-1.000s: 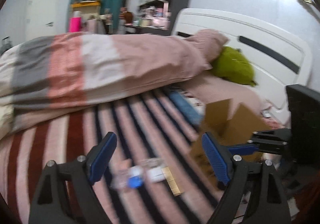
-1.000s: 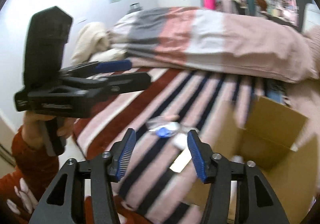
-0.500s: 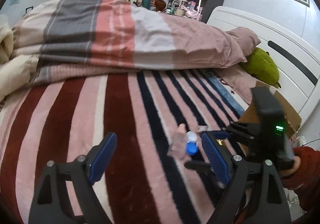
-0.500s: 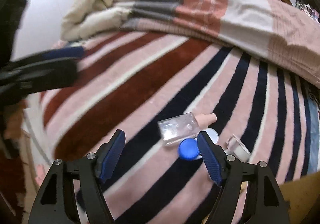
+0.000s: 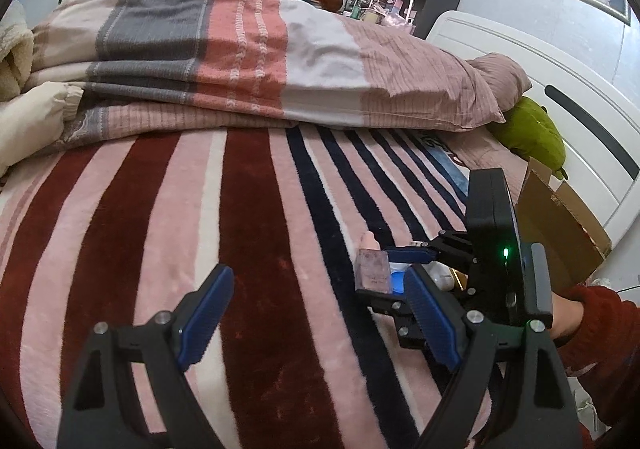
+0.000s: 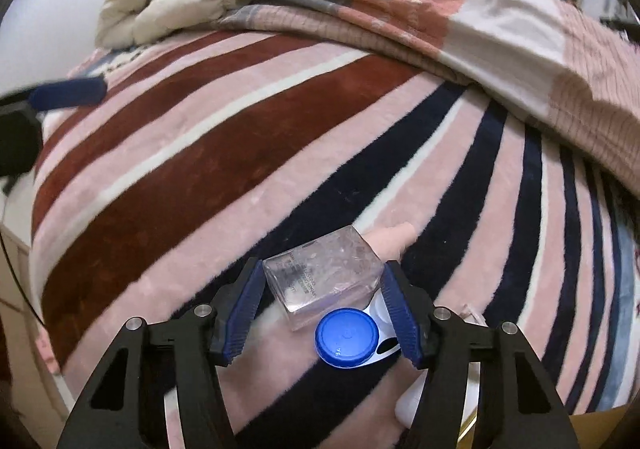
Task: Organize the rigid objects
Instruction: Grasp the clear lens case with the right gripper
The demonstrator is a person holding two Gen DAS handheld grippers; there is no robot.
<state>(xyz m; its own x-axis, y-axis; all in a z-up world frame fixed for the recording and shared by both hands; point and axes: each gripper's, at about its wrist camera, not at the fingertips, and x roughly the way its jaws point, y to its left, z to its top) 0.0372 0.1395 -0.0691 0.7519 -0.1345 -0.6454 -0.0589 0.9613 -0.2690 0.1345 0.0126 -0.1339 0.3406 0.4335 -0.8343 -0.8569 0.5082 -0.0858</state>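
A clear square bottle [image 6: 324,281] with a beige cap lies on the striped blanket, also in the left wrist view [image 5: 374,269]. Beside it lies a white case with a blue round lid [image 6: 347,337]. My right gripper [image 6: 320,313] is open with its jaws on either side of the bottle, not closed on it; it shows from the side in the left wrist view [image 5: 404,273]. My left gripper [image 5: 316,317] is open and empty, hovering over the blanket left of the objects.
An open cardboard box [image 5: 560,233] stands at the bed's right side by the white headboard. A folded striped duvet [image 5: 240,57] and a green cushion [image 5: 528,133] lie at the back. A small white object [image 6: 408,405] lies near the right gripper's finger.
My right gripper moved down and forward so its open jaws now straddle the clear bottle. The left gripper shifted a little; the view of the bed stays similar.
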